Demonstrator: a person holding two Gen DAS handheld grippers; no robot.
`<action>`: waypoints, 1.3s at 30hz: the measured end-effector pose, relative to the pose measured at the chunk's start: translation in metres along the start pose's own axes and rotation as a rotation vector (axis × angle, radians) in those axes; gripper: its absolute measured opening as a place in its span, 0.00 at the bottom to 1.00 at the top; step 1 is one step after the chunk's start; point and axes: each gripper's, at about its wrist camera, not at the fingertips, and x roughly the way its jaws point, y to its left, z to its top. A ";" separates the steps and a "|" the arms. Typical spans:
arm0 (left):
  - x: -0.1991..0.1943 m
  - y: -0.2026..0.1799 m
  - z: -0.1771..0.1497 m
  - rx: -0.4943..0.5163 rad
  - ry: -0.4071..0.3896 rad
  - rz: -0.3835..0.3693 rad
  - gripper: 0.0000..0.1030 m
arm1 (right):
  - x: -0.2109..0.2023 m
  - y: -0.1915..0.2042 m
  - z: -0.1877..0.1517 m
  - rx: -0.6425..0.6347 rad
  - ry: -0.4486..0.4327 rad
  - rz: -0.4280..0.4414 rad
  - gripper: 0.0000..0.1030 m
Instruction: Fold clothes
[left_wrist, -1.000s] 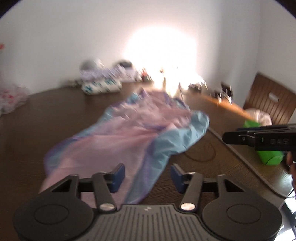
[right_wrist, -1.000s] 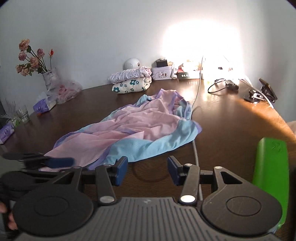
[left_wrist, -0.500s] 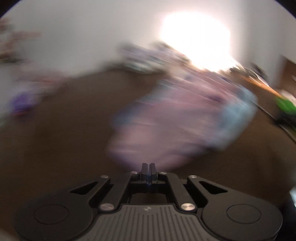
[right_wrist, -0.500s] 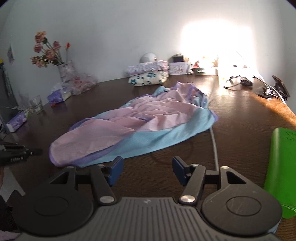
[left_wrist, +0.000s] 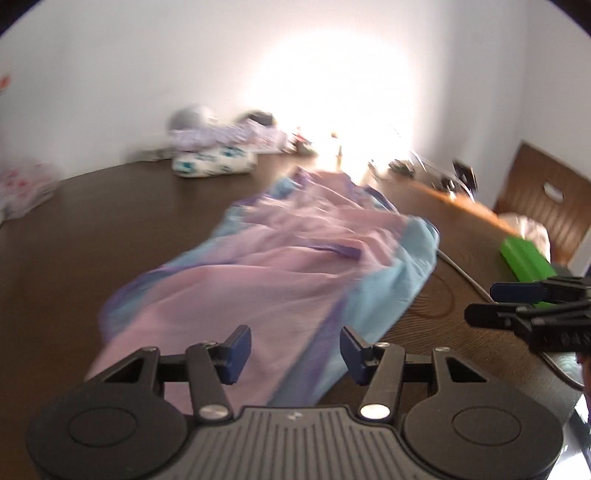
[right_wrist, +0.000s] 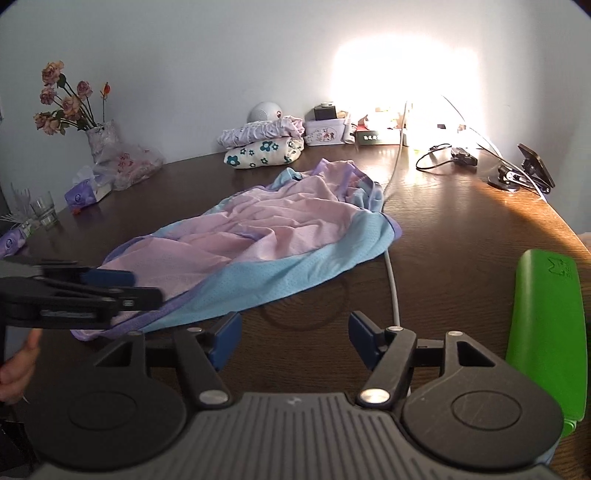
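A pink, light-blue and purple garment (right_wrist: 258, 247) lies crumpled along the dark wooden table (right_wrist: 461, 236); it also shows in the left wrist view (left_wrist: 280, 280). My left gripper (left_wrist: 291, 350) is open and empty, hovering over the garment's near end. It shows from the side at the left of the right wrist view (right_wrist: 110, 291). My right gripper (right_wrist: 293, 338) is open and empty above bare table, just in front of the garment's blue edge. It shows at the right of the left wrist view (left_wrist: 509, 302).
Two folded clothes (right_wrist: 266, 146) are stacked at the table's back. A white cable (right_wrist: 391, 273) runs beside the garment. A green case (right_wrist: 546, 332) lies at the right. A vase of flowers (right_wrist: 99, 140), tissue packs (right_wrist: 85, 192) and glasses (right_wrist: 44, 210) stand at the left. A chair (left_wrist: 546, 199) is at the right.
The left gripper was shut half a second ago during a fast swing and is now open again over the garment's near end. The right gripper stayed open and shifted slightly.
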 end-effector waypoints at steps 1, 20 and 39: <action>0.008 -0.004 0.005 0.009 0.009 -0.008 0.50 | 0.000 -0.002 0.000 0.004 -0.001 -0.007 0.65; -0.088 0.099 -0.072 0.049 0.034 -0.008 0.01 | 0.023 0.032 0.014 -0.096 0.008 0.087 0.65; -0.049 0.156 0.006 -0.116 0.030 0.022 0.45 | -0.026 0.065 -0.016 -0.257 0.211 0.142 0.43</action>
